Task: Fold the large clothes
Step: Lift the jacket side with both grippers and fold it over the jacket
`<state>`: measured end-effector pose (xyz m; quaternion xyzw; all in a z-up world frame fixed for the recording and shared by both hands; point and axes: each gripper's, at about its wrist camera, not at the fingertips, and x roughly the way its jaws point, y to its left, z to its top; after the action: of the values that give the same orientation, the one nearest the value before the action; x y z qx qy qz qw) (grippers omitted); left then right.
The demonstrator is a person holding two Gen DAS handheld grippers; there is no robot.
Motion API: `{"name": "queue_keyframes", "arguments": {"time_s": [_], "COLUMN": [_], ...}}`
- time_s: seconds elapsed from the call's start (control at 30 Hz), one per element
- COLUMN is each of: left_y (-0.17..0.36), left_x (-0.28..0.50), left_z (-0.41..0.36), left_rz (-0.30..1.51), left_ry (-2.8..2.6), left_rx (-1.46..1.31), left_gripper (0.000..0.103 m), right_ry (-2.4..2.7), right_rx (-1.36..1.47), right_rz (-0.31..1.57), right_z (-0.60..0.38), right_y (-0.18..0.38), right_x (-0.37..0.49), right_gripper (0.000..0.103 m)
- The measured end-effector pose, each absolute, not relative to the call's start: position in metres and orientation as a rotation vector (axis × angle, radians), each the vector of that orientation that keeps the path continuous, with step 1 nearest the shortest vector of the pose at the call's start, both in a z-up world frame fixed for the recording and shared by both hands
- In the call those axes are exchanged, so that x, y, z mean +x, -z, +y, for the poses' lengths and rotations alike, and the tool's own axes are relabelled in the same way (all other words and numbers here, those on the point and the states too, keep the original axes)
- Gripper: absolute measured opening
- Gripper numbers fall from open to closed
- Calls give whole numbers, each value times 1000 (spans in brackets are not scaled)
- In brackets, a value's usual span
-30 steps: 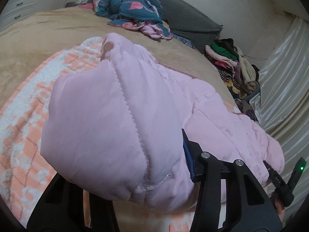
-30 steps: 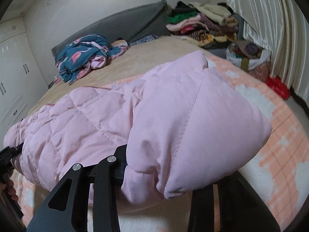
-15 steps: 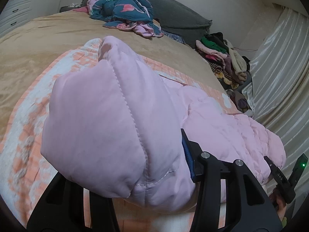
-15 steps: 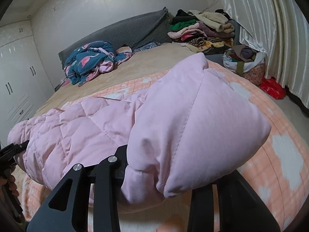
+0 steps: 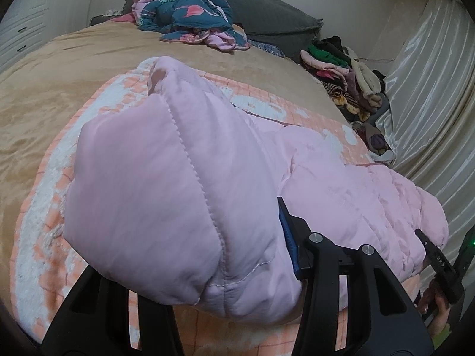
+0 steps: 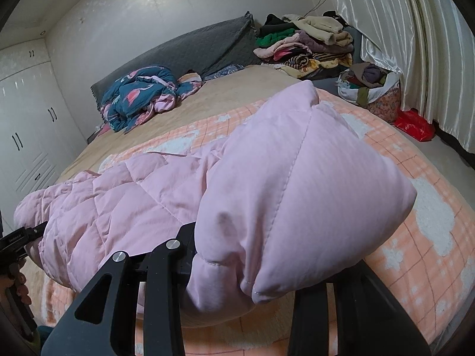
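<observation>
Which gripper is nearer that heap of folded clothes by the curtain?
The right gripper. The clothes pile sits ahead on its own side; the left gripper holds the pink jacket's far end.

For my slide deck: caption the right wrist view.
Right gripper clamps one end of a pink puffer jacket above an orange-and-white blanket on the bed.

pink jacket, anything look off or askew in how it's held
Nothing stands out. The pink jacket hangs bunched between the left claw and right claw, each shut on one end, over the orange blanket.
</observation>
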<state>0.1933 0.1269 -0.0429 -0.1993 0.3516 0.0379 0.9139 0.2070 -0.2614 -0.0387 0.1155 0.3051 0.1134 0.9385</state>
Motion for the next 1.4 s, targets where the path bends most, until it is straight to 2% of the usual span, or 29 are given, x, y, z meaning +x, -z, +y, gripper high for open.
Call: {"name": "queue_keyframes", "arguments": {"time_s": [1.23,1.33,1.4], "left_y": [66,71,75], "left_x": [166,163,162], "left_z": [113,112,112], "left_rz": [757,765,771], "left_ry": [-92,-94,-97], "left_rx": [-341,-339,-334], "left_gripper": [40,41,42], "right_ry": [-261,-258,-256], "right_rx": [293,308,331], "right_rz": [653,661,677], "right_z": [-269,-273,-276], "right_y": [61,67,71], "right_x": [212,213,215], "right_gripper": [34,36,44]}}
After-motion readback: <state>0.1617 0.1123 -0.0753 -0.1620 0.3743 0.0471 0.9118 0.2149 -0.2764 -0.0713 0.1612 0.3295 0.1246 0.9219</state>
